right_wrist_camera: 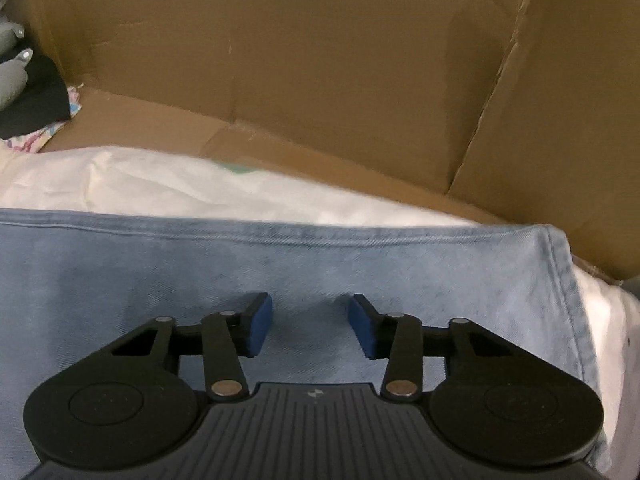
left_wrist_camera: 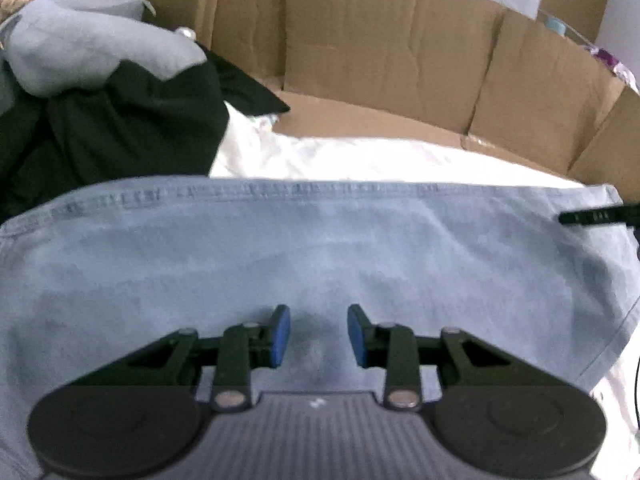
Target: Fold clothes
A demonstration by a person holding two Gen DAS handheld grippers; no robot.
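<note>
The left gripper (left_wrist_camera: 319,336) hangs with its blue-padded jaws parted and empty over the light blue denim garment (left_wrist_camera: 320,248), which spreads flat beneath and ahead of it on white fabric (left_wrist_camera: 360,160). The right gripper (right_wrist_camera: 311,326) is likewise spread wide over the same denim (right_wrist_camera: 280,264). Beyond both stands a brown cardboard wall (right_wrist_camera: 300,60); ahead-left of the left gripper lies a black and grey clothes heap (left_wrist_camera: 100,100).
</note>
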